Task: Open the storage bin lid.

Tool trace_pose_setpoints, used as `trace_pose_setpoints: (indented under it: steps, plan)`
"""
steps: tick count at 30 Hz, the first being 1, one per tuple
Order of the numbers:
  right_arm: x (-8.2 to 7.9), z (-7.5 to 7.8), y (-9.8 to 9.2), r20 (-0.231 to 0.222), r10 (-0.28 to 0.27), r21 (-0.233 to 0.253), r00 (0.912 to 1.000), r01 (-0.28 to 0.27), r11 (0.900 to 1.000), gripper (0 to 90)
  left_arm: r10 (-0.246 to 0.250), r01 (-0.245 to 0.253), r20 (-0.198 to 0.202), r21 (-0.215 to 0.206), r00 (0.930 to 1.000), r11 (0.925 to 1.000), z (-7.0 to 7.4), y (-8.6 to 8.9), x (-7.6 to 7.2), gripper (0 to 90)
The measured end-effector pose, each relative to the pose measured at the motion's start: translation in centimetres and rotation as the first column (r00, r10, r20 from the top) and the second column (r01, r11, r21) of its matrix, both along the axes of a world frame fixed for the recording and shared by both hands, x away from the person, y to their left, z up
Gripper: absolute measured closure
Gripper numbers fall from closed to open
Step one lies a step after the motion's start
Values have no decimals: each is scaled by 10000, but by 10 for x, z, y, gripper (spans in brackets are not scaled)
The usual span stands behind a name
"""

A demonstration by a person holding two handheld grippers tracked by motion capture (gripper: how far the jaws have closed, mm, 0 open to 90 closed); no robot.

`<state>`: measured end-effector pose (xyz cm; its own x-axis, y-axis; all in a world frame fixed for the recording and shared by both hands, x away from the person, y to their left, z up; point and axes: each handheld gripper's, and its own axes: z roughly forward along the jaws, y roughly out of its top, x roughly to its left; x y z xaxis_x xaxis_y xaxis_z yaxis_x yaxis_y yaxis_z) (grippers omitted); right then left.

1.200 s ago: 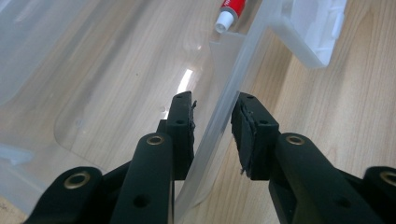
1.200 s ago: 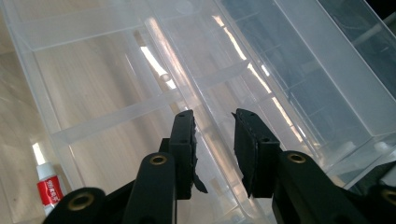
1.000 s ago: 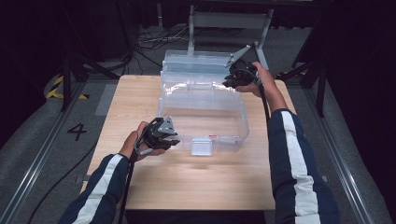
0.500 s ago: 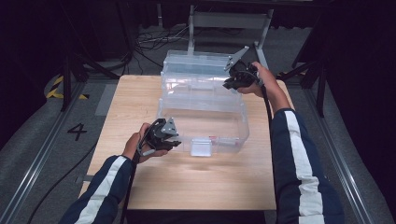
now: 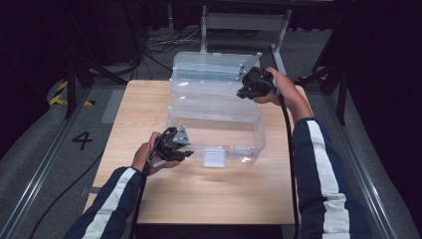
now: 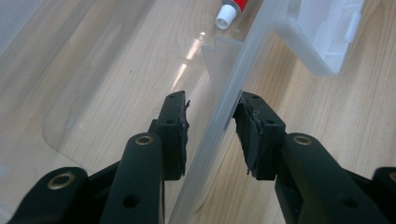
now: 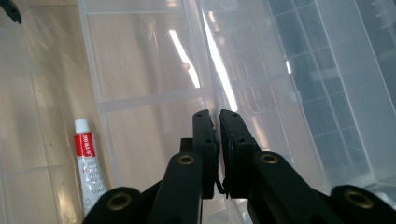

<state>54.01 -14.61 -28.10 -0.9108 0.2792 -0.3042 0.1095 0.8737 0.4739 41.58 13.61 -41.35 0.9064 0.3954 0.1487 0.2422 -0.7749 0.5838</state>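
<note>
A clear plastic tiered box [image 5: 219, 134] stands open on the wooden table [image 5: 199, 194], its lid raised at the back. At the box's front left corner my left gripper [image 5: 185, 152] is open, and its jaws straddle the front wall [image 6: 219, 126] without pinching it. My right gripper [image 5: 243, 92] is at the box's upper right, shut on the thin edge of a clear tray [image 7: 217, 107]. A small red and white tube [image 7: 86, 158] lies on the box floor, with its white cap [image 6: 226, 14] visible past the left jaws.
A white latch [image 5: 215, 157] hangs on the box's front wall. Bare tabletop lies in front of the box and to its left. Black stands and cables [image 5: 164, 42] crowd the floor behind the table, and a metal rail [image 5: 40, 174] runs along the left.
My left gripper has edged right, up to the box's front wall. My right hand has dropped slightly while keeping its grip on the tray edge.
</note>
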Motion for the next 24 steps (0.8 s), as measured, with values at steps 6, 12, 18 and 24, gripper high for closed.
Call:
trace_pose_setpoints:
  steps: [6, 12, 18, 24]
  plan:
    - [-9, 1, -1, -28, 165, 78, 9999, -165, 9998, 865, 51, -51, 52, -6, 10000, 10000, 0, 0, 0, 636]
    - [-20, 1, -1, 24, 239, 12, 9997, -239, 9997, 866, 0, 0, 105, 0, 9999, 10000, 0, 0, 0, 636]
    - [-27, 1, -1, -32, 323, -30, 9995, -323, 9995, 867, -28, 28, 145, 2, 9999, 10000, -1, 0, 0, 636]
    - [-32, 1, 0, -12, 365, -136, 9993, -365, 9992, 866, -47, 47, 143, 4, 9999, 10000, -1, 0, 0, 637]
